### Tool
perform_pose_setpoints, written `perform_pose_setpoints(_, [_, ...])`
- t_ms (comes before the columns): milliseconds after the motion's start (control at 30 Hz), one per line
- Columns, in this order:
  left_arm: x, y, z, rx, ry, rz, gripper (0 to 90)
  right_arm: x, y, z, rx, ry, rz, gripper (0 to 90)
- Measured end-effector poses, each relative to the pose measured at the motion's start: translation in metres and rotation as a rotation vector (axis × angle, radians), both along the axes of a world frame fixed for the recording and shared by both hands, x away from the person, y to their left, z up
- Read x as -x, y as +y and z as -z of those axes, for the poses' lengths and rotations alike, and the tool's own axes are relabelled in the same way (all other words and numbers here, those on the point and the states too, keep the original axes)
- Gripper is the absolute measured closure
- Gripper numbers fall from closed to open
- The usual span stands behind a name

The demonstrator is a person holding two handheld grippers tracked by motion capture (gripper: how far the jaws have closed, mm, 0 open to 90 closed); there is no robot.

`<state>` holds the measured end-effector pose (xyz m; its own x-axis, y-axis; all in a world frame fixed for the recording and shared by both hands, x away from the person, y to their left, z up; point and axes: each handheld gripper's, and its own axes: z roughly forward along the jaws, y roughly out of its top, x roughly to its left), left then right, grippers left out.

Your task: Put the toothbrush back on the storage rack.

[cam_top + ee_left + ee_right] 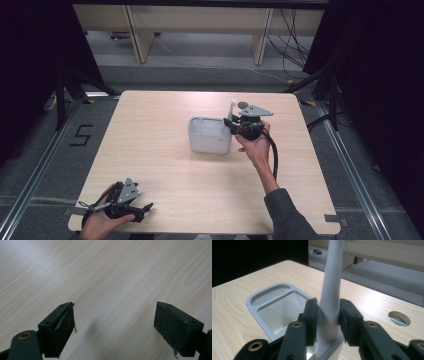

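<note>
Right tongs (327,315) pinching the white upright handle (332,285) of the grey bin (210,135), mid-bench (165,175).
Grip sits low on a smooth tube, so my pull may slip or tip the bin; contact looks firm, hard to confirm. Left tongs (113,327) wide open, empty, near corner.

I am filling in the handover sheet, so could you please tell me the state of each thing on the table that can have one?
Sink: upright at the table's middle, basin looks empty.
Tap: upright at the sink's rim, held between the right tool's pads.
Right tool: shut on the tap.
Left tool: open, nothing between its pads, low over the table at the near left corner.
</note>
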<state>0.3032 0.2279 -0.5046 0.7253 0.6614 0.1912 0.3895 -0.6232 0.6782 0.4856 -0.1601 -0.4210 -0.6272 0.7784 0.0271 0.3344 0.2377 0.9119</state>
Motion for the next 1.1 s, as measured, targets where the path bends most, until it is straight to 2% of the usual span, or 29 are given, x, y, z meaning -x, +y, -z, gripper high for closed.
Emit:
perform_pose_setpoints(67, [0.000, 0.000, 0.000, -0.001, -0.001, 0.000, 16.2, 0.000, 0.000, -0.002, 0.009, -0.023, -0.008, 70.3])
perform_pose_setpoints(100, [0.000, 0.000, 0.000, -0.003, -0.001, 0.002, 16.2, 0.001, 0.001, -0.002, -0.005, -0.006, -0.004, 70.3])
perform_pose_setpoints(167, [0.000, 0.000, 0.000, -0.009, 0.003, 0.007, 16.2, 0.001, 0.001, -0.003, -0.010, -0.006, -0.006, 69.8])
perform_pose_setpoints(267, [0.000, 0.000, 0.000, -0.002, -0.002, 0.001, 16.2, 0.000, 0.000, -0.003, -0.006, -0.012, -0.010, 63.1])
perform_pose_setpoints(333, [0.000, 0.000, 0.000, -0.006, 0.001, 0.006, 16.2, 0.001, -0.002, -0.003, 0.007, -0.035, -0.003, 57.3])
perform_pose_setpoints(433, [0.000, 0.000, 0.000, -0.002, 0.000, 0.001, 16.3, 0.004, -0.003, -0.003, -0.014, -0.015, -0.011, 51.2])
perform_pose_setpoints(467, [-0.001, 0.001, 0.000, -0.006, 0.002, 0.009, 16.2, 0.005, -0.005, -0.004, -0.003, -0.021, -0.009, 49.2])
perform_pose_setpoints(533, [-0.001, 0.001, 0.000, -0.004, 0.002, 0.007, 16.3, 0.007, -0.005, -0.004, -0.025, 0.000, -0.002, 45.5])
perform_pose_setpoints(567, [0.000, 0.001, 0.000, 0.000, 0.007, 0.002, 16.2, 0.008, -0.007, -0.005, -0.010, -0.005, -0.002, 45.5])
perform_pose_setpoints(600, [0.000, 0.001, 0.000, -0.002, 0.003, 0.004, 16.3, 0.010, -0.007, -0.005, -0.026, 0.004, 0.005, 45.1])
perform_pose_setpoints(633, [-0.001, 0.001, 0.000, -0.006, -0.001, 0.008, 16.2, 0.010, -0.008, -0.005, -0.019, -0.002, -0.011, 44.0])
perform_pose_setpoints(667, [0.000, 0.000, 0.000, -0.002, -0.003, 0.002, 16.2, 0.010, -0.009, -0.005, -0.014, -0.021, 0.005, 43.5])
perform_pose_setpoints(700, [0.000, 0.000, 0.000, -0.002, -0.001, 0.000, 16.2, 0.011, -0.010, -0.005, -0.019, -0.011, -0.014, 42.9])
perform_pose_setpoints(733, [0.000, 0.000, 0.000, -0.002, -0.001, 0.000, 16.2, 0.014, -0.009, -0.006, -0.026, 0.014, 0.011, 42.7])
perform_pose_setpoints(767, [0.000, 0.000, 0.000, -0.004, -0.002, 0.001, 16.2, 0.013, -0.011, -0.006, -0.014, -0.004, -0.003, 42.7])
perform_pose_setpoints(867, [0.000, 0.000, 0.000, -0.003, -0.003, 0.000, 16.2, 0.016, -0.013, -0.007, -0.011, -0.009, 0.005, 42.7])
perform_pose_setpoints(900, [0.000, 0.000, 0.000, -0.002, -0.001, -0.001, 16.2, 0.016, -0.013, -0.007, -0.021, 0.006, -0.014, 42.7])
perform_pose_setpoints(933, [0.000, 0.000, 0.000, -0.002, -0.001, -0.001, 16.2, 0.017, -0.014, -0.007, -0.013, -0.010, -0.002, 42.5])
perform_pose_setpoints(1000, [0.000, 0.000, 0.000, -0.001, -0.003, -0.001, 16.3, 0.018, -0.015, -0.006, -0.030, 0.010, -0.009, 42.0])
perform_pose_setpoints(1033, [0.000, 0.000, 0.000, 0.000, -0.001, 0.001, 16.3, 0.019, -0.017, -0.007, -0.006, -0.005, -0.002, 42.0])
perform_pose_setpoints(1067, [0.000, 0.000, 0.000, -0.004, -0.002, 0.003, 16.2, 0.021, -0.016, -0.006, -0.031, 0.027, 0.002, 41.5])
perform_pose_setpoints(1100, [0.000, 0.001, 0.000, -0.010, -0.003, 0.005, 16.2, 0.022, -0.016, -0.006, -0.033, 0.029, 0.003, 41.3])
